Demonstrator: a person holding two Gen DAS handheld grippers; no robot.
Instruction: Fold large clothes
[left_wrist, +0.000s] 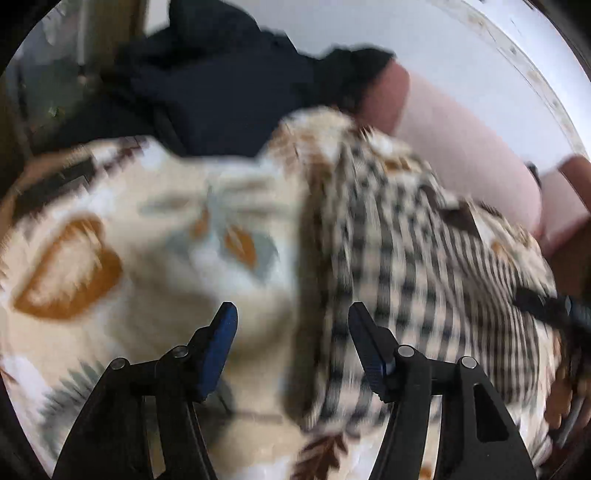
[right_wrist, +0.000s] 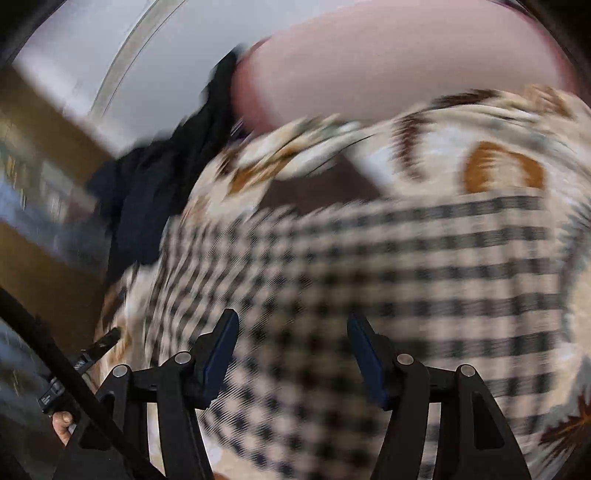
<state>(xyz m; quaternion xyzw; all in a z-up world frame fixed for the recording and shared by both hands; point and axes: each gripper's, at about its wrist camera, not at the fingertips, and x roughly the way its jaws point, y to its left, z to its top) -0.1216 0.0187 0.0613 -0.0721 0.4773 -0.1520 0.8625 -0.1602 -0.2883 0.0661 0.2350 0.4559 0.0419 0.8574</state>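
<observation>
A beige and black checked garment (left_wrist: 399, 266) lies on a cream leaf-patterned bedspread (left_wrist: 110, 258). In the right wrist view the checked garment (right_wrist: 369, 280) fills the middle, spread flat under the gripper. My left gripper (left_wrist: 291, 314) is open and empty, above the garment's left edge. My right gripper (right_wrist: 291, 321) is open and empty, directly over the checked cloth. The right gripper's tip also shows at the right edge of the left wrist view (left_wrist: 554, 310). Both views are motion-blurred.
A pile of dark navy clothes (left_wrist: 207, 85) lies at the far side of the bed; it also shows in the right wrist view (right_wrist: 155, 199). A pink pillow (left_wrist: 461, 140) lies at the back right, seen also in the right wrist view (right_wrist: 388, 62). A white wall (left_wrist: 443, 44) stands behind.
</observation>
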